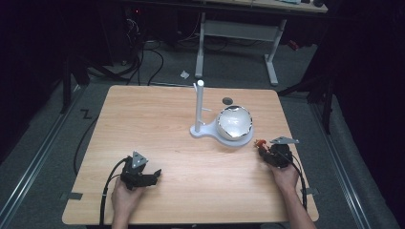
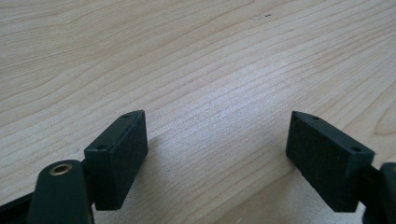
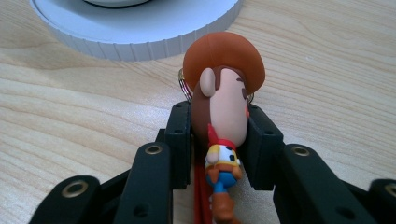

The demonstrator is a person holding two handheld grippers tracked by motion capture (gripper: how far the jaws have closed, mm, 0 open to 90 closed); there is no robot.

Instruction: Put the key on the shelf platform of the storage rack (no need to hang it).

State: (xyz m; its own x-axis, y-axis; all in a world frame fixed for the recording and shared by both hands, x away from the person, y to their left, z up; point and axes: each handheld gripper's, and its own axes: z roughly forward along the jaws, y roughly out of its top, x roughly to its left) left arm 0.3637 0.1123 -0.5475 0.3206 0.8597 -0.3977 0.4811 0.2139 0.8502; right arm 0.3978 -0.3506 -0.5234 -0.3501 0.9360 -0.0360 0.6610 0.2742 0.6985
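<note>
Two black jaws of the right gripper are pressing on the head of a small cowboy figurine, one pad against each side of it, so the toy is sitting clamped between them. It is lying low over the wooden table, near the right edge and just in front of the white round base of a stand that is carrying a shiny bowl and a thin upright post.

The toy is looking light and rubbery to me, probably a moulded keychain charm: firm enough not to collapse, with a little give and a matte skin that should not be slipping. The head is the widest, roundest part, so holding it there seems sensible; the thin body and legs are dangling below the pads and would be offering far less to grip. A metal ring is peeking out behind the head.

It is wearing a wide brown hat, a red neckerchief, a yellow shirt, blue trousers and brown boots.

The left gripper is resting over bare wood with its jaws standing wide apart, holding nothing.
</note>
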